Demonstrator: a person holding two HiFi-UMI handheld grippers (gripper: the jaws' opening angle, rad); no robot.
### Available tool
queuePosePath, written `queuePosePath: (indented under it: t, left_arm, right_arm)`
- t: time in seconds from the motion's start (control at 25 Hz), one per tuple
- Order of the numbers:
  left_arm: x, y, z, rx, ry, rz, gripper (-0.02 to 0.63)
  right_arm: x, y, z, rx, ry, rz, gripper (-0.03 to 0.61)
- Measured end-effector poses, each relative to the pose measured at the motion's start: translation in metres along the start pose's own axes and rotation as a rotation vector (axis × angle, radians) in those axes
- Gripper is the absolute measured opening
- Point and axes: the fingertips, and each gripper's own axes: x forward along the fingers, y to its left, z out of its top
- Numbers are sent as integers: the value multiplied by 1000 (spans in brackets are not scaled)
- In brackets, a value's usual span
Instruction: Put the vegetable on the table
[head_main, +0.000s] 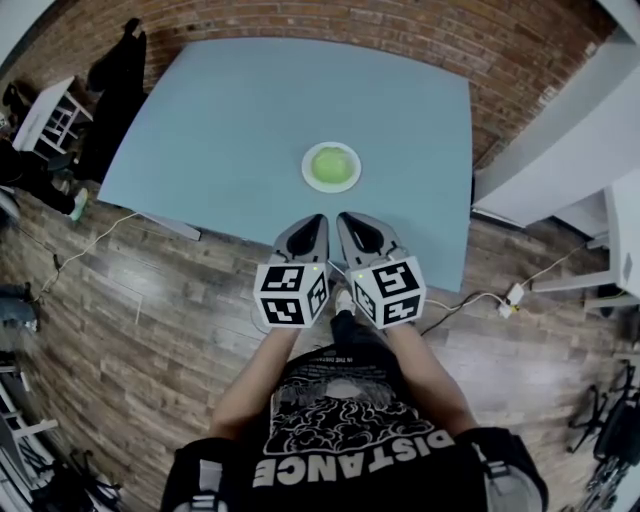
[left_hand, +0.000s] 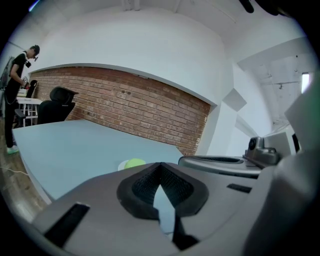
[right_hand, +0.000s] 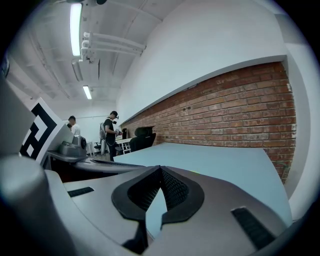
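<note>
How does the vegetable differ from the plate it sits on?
The vegetable is light green and rounded; the plate is white and flat. The plate is wider: its rim shows all round the vegetable. The vegetable lies on the plate, while the plate rests directly on the blue table. Both look round from above, and neither the left gripper nor the right gripper touches them.
</note>
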Motion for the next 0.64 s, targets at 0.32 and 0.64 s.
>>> queuePosePath:
  t: [0.32, 0.64]
  left_arm:
    - [-8, -9, -3, 20, -3, -13, 0]
    - [-10, -10, -7, 36, 2, -21, 0]
  right_arm:
    - [-12, 4, -4, 2, 5, -9, 9]
    - [-10, 6, -2, 2, -5, -11, 9]
